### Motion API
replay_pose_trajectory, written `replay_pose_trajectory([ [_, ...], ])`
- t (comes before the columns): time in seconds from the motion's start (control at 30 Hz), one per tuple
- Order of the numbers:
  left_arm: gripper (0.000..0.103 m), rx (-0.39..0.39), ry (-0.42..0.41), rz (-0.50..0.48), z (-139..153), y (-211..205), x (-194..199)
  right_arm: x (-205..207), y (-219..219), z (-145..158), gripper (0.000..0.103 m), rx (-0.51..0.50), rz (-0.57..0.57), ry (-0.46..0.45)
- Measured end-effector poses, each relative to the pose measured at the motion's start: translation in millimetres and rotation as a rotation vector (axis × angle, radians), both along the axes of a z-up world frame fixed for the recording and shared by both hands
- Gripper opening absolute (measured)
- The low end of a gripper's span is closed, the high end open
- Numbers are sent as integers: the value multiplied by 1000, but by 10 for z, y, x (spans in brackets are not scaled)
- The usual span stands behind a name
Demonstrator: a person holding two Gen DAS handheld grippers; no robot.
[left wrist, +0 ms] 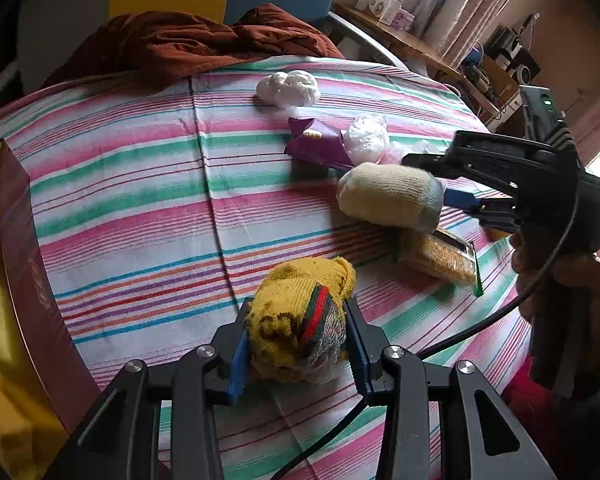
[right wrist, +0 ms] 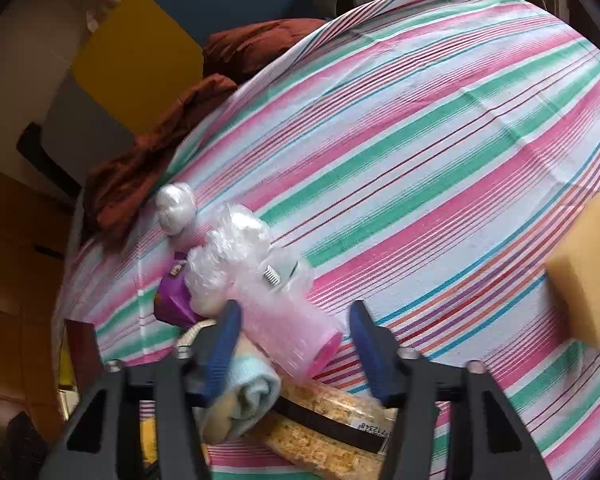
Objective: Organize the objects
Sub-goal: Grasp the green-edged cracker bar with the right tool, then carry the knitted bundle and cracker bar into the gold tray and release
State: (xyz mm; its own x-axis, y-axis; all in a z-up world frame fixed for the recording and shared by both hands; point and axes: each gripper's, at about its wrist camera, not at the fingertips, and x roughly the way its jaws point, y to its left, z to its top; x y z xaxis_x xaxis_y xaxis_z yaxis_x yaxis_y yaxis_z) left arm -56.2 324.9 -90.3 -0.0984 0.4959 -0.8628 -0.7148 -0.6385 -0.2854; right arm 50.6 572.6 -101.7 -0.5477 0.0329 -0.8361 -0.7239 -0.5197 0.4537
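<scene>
Item one: my left hand-held gripper (left wrist: 298, 344), jaws clamped on a yellow rolled sock (left wrist: 300, 320) with a red-and-green band, both blue pads pressed to its sides, low over the striped bedsheet (left wrist: 140, 200). Item two: my right hand-held gripper (right wrist: 294, 344); in the left wrist view it holds a cream rolled sock (left wrist: 388, 200) with a pale blue cuff, raised above a packet of noodles (left wrist: 440, 260); in its own view the left pad lies against the cuff, while the right pad stands clear of it, so I record contact on one side and cannot tell whether the jaws are clamped. Item three: a pink plastic bottle (right wrist: 288, 332) lying on its side between the right gripper's fingers, touching neither pad that I can see. Item four: crumpled clear plastic bags (right wrist: 228, 256) just beyond the bottle, beside a purple packet (left wrist: 320, 144). Item five: a white lumpy bundle (left wrist: 288, 88) further up the bed, near a rust-brown blanket (left wrist: 188, 40). Item six: a yellow sponge (right wrist: 588, 268) well apart at the right edge. Item seven: a maroon box (left wrist: 32, 260) at the left edge.
</scene>
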Motion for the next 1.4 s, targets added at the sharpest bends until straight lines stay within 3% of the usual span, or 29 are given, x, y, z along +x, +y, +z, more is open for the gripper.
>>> replay_pose_trajectory([
  [0.07,42,0,4,2,-12,14,3,48,12,52,41,22,-10,15],
  [0.17,43,-2,17,-1,-21,14,36,147,56,129,40,57,-54,26],
  [0.33,45,-7,21,1,-48,23,42,247,108,179,40,143,-100,-51],
  [0.53,45,-8,27,2,-66,25,46,283,175,62,50,-33,-86,-2],
  [0.7,45,-17,48,-6,-75,37,74,283,139,0,52,-113,-73,45],
  [0.77,45,-19,49,-9,-77,44,70,300,85,-29,64,-150,-44,47],
  [1.0,45,-30,37,-7,-64,17,75,338,-190,-40,69,-138,22,-48],
  [1.13,45,-34,30,-10,-32,-51,111,215,-495,-39,74,-128,165,-113],
  [1.27,44,-17,30,-14,46,-159,188,65,-865,-17,79,-50,308,-223],
  [1.33,44,-2,38,-20,101,-220,245,27,-1019,-9,77,14,355,-269],
  [1.4,44,12,40,-23,152,-278,288,12,-1120,-1,65,87,372,-311],
])
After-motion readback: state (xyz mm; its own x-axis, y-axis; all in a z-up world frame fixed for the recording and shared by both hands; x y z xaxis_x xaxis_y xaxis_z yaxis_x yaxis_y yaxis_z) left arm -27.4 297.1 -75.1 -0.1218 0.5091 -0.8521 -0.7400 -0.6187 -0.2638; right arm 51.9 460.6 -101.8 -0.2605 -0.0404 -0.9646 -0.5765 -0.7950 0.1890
